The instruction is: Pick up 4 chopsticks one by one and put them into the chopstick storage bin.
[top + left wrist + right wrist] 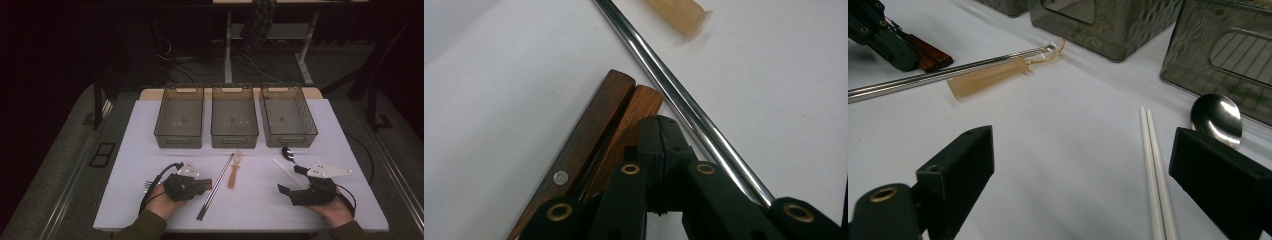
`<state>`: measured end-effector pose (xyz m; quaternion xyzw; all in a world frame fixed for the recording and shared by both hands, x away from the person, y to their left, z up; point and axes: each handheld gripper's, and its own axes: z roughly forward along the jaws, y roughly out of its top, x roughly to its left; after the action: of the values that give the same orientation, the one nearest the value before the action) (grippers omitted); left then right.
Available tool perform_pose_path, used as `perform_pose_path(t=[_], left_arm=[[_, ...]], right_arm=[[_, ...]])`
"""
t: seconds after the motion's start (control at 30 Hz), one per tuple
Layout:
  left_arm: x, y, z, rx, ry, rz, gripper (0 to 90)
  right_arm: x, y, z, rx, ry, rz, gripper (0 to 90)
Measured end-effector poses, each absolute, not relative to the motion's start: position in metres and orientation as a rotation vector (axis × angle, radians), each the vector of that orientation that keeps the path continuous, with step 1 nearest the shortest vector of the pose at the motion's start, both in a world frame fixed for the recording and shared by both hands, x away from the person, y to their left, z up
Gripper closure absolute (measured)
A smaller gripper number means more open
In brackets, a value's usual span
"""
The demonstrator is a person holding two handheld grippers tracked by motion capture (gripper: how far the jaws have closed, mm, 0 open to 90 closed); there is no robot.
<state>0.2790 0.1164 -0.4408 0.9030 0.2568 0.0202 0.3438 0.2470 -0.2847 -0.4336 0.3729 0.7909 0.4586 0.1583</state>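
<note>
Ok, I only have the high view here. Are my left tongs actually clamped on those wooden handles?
Observer: No. The left gripper view shows the left tongs shut pad to pad with nothing between them. The two wooden handles lie beside and under the tips.
Operator: And the other hand?
Observer: The right tongs stand wide open. The white chopsticks lie on the table ahead of them, untouched.
Operator: What's next to the steel chopsticks?
Observer: A translucent amber utensil. In the right gripper view its thin looped end meets their tips.
</note>
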Motion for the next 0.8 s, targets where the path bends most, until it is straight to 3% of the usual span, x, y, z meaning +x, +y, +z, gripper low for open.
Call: perform_pose_path(t=[0.8], left_arm=[[0.293,0.118,-0.438,2.317,0.723,0.114,88.6]], right_arm=[[0.247,-0.284,-0.433,1.058,2.266,1.310,10.5]])
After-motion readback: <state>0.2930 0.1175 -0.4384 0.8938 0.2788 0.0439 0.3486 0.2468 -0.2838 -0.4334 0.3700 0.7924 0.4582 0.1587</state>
